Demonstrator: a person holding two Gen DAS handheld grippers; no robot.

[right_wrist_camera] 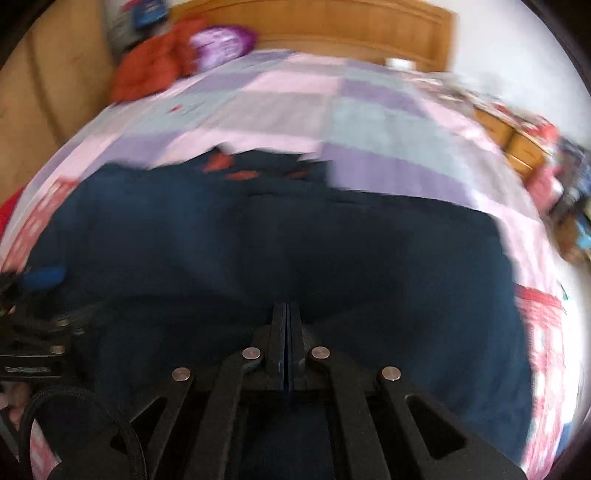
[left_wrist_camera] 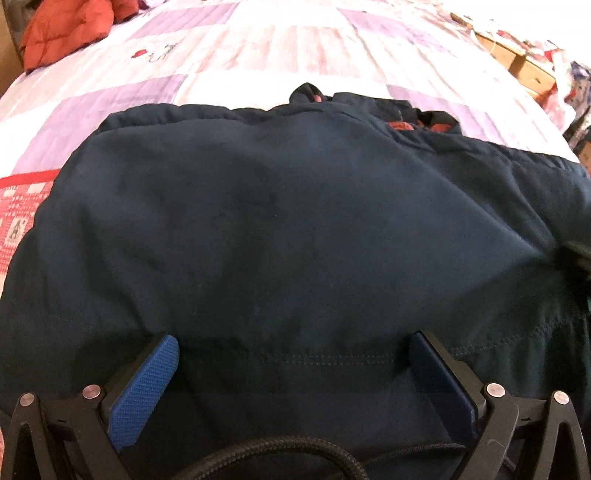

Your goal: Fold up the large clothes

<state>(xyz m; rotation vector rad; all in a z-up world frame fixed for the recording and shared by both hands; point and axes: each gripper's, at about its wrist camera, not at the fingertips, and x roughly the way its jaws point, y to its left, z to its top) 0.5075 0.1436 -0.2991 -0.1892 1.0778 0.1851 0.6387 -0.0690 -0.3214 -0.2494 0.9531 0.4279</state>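
A large dark navy garment (left_wrist_camera: pixel 280 221) lies spread on the bed, with red lining showing at its far edge (left_wrist_camera: pixel 400 126). My left gripper (left_wrist_camera: pixel 293 339) hovers over the near hem, jaws wide apart, blue pads (left_wrist_camera: pixel 147 384) on either side of bare cloth. In the right wrist view the same garment (right_wrist_camera: pixel 369 258) fills the lower half, blurred. My right gripper (right_wrist_camera: pixel 286 308) is shut, and creases in the cloth run into its tips, so it pinches the fabric. It also shows at the right edge (left_wrist_camera: pixel 580 254) of the left wrist view, and the left gripper's pad (right_wrist_camera: pixel 44 278) at the left of the right wrist view.
A purple and pink patchwork quilt (left_wrist_camera: pixel 258 48) covers the bed. An orange-red garment (right_wrist_camera: pixel 151 70) is bunched at the far left beside a purple pillow (right_wrist_camera: pixel 221 42). A wooden headboard (right_wrist_camera: pixel 351 33) is behind, with wooden drawers (right_wrist_camera: pixel 517 147) and clutter to the right.
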